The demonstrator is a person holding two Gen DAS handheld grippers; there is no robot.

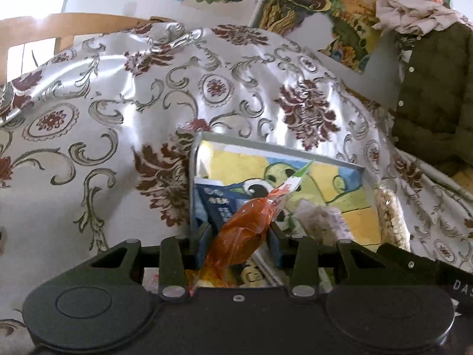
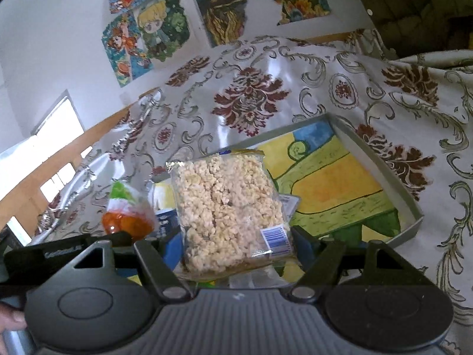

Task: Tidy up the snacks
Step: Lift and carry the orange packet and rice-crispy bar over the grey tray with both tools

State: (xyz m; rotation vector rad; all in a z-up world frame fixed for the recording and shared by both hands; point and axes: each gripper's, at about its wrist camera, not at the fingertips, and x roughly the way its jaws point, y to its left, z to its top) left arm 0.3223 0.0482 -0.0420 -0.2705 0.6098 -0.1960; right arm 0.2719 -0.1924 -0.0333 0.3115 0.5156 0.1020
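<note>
Left wrist view: mounted behind the left gripper (image 1: 240, 238); faces forward and down, close over the tray (image 1: 283, 148)
Right wrist view: mounted behind the right gripper (image 2: 236, 244); same facing, close over the tray (image 2: 381, 162)
Shared: tray, patterned tablecloth (image 1: 118, 94), wall pictures (image 1: 310, 3); orange snack packet (image 2: 127, 222)

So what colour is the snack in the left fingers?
Orange snack in a clear wrapper, clearest in the left wrist view.
</note>
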